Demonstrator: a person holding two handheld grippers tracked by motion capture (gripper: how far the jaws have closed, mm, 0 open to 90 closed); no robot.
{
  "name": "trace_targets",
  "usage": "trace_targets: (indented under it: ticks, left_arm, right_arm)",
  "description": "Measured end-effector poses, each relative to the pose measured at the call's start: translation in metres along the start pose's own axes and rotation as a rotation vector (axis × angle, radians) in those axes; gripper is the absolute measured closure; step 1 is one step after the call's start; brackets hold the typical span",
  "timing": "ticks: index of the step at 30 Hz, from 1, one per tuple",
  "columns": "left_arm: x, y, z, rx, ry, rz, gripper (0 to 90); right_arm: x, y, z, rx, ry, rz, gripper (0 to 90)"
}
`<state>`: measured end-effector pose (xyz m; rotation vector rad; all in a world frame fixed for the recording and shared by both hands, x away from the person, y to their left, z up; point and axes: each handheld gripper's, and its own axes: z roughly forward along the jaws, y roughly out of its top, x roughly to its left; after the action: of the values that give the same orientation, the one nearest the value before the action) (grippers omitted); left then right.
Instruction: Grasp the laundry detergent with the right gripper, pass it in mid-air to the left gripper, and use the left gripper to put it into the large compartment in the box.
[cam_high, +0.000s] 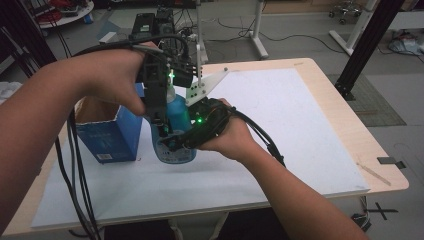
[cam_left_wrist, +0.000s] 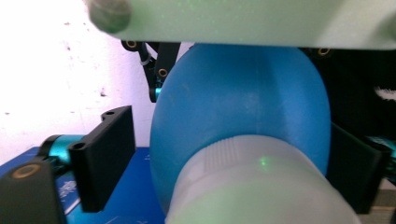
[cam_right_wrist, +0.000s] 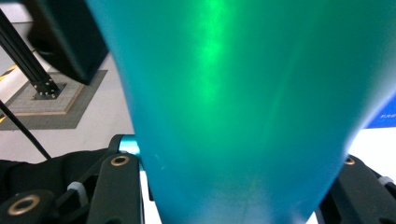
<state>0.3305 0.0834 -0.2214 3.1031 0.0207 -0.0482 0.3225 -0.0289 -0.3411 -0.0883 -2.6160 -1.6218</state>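
Over the white-covered desk (cam_high: 300, 125), both tongs are working one translucent blue plastic bottle (cam_high: 177, 125): right tongs (cam_high: 172, 142) pinching its body, left tongs (cam_high: 160, 107) spread around its white cap (cam_left_wrist: 252, 186), beside a blue cardboard box (cam_high: 112, 137).

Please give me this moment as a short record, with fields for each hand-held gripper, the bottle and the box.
Left hand-held gripper: above the blue bottle, jaws on either side of its white cap; contact unclear
Right hand-held gripper: jaws shut on the bottle's body, from the side
Bottle: upright on the white mat
Blue box: open top, left of the bottle
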Motion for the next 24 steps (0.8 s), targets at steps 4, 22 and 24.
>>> trace_targets:
  ticks: [4, 22, 24]
  left_arm:
    - [0.0004, -0.0007, 0.0006, -0.004, 0.010, -0.011, 14.0]
    - [0.0002, 0.0002, 0.0008, -0.015, 0.012, 0.003, 25.3]
    - [0.0002, 0.0003, 0.0009, -0.013, 0.011, 0.003, 27.1]
  right_arm:
    - [-0.0005, -0.0002, 0.0001, 0.003, 0.001, 0.001, 47.1]
    - [-0.0011, -0.0010, 0.0006, 0.004, -0.010, 0.002, 47.1]
    - [-0.0013, -0.0011, 0.0006, 0.004, -0.010, 0.004, 47.1]
